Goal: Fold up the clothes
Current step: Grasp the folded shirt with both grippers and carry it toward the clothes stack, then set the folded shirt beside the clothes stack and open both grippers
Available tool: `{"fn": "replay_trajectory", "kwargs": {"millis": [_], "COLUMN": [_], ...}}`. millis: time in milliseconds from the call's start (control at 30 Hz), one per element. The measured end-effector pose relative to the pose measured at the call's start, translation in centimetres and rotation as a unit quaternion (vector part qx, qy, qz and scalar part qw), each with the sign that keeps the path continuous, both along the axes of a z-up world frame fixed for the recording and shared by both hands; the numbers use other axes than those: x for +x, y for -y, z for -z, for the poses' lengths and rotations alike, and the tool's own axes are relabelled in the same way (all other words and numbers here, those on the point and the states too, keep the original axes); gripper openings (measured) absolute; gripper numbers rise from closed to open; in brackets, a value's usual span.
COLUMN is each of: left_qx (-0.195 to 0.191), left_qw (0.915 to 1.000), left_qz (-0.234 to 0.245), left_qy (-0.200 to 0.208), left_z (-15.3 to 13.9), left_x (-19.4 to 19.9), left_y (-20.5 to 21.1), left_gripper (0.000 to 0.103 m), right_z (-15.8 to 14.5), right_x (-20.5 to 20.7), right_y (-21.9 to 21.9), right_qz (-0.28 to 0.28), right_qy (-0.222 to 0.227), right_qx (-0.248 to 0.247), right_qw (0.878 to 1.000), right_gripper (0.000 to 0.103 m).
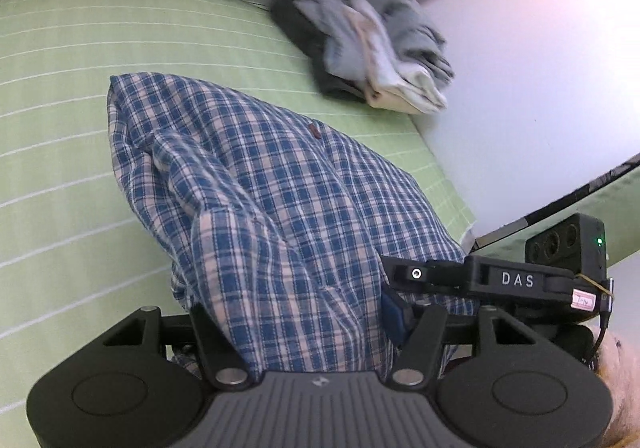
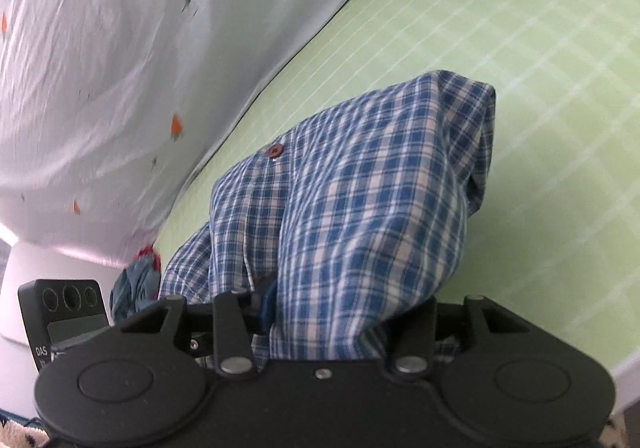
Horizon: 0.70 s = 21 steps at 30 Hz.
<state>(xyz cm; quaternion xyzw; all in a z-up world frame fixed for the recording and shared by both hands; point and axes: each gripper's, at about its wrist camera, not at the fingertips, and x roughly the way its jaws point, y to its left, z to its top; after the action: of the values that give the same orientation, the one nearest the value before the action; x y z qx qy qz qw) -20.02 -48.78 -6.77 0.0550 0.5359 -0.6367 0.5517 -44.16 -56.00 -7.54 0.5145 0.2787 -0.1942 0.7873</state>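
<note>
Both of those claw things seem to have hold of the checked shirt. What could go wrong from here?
1. The plaid shirt is bunched thickly in both the left gripper and the right gripper; a layer could slip out.
2. It hangs crumpled rather than flat, so laid on the green mat it may crease.
3. The pile of folded clothes lies near the mat's edge; a swinging shirt might nudge it.

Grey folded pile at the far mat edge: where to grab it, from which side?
Judging from the left wrist view: take the grey folded pile by its stacked near end, the pale corner closest to the plaid shirt, coming in low from the green mat side. The layers bunch there, so jaws can span them all; the far side sits by the white surface.
</note>
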Motion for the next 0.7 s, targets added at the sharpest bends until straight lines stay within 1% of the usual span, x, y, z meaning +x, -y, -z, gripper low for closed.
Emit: {"fn": "replay_trajectory", "kwargs": {"millis": [133, 200, 300, 367, 433, 533, 633, 700], "left_qx": [-0.016, -0.022, -0.031, -0.045, -0.058, -0.064, -0.055, -0.032], "left_qw": [0.9998, 0.9995, 0.9993, 0.9989, 0.9981, 0.9964, 0.9918, 0.9885], "left_qz": [0.001, -0.008, -0.02, -0.012, -0.006, -0.001, 0.003, -0.011], "left_qy": [0.014, 0.021, 0.006, 0.01, 0.02, 0.055, 0.115, 0.147], "left_z": [-0.1, -0.2, -1.2, -2.2, -3.0, -3.3, -2.9, -1.7], "left_x": [-6.7, -10.7, -15.9, -19.0, -21.7, -25.2, -27.9, -28.7], "left_y": [5.0, 8.3, 12.5, 15.8, 19.0, 23.4, 27.8, 30.2], "left_gripper": [0.062, 0.061, 0.062, 0.062, 0.062, 0.062, 0.062, 0.068], "right_z": [-0.1, 0.2, -1.2, -3.2, -4.4, -4.8, -4.7, -4.0], "right_x": [-6.1, -9.6, -14.7, -17.7, -20.7, -23.8, -24.6, -24.4], "right_y": [4.9, 8.5, 14.2, 17.3, 20.8, 26.2, 30.6, 32.7], "right_qz": [0.001, -0.006, -0.01, -0.019, -0.024, -0.029, -0.047, -0.06], "right_qy": [0.013, 0.024, 0.017, 0.01, 0.014, 0.011, -0.032, -0.063], "right_qx": [-0.023, -0.032, -0.045, -0.082, -0.096, -0.114, -0.165, -0.197], "right_qw": [1.0, 0.999, 0.999, 0.996, 0.995, 0.993, 0.985, 0.976], "right_gripper": [0.048, 0.048, 0.048, 0.048, 0.048, 0.048, 0.048, 0.051]}}
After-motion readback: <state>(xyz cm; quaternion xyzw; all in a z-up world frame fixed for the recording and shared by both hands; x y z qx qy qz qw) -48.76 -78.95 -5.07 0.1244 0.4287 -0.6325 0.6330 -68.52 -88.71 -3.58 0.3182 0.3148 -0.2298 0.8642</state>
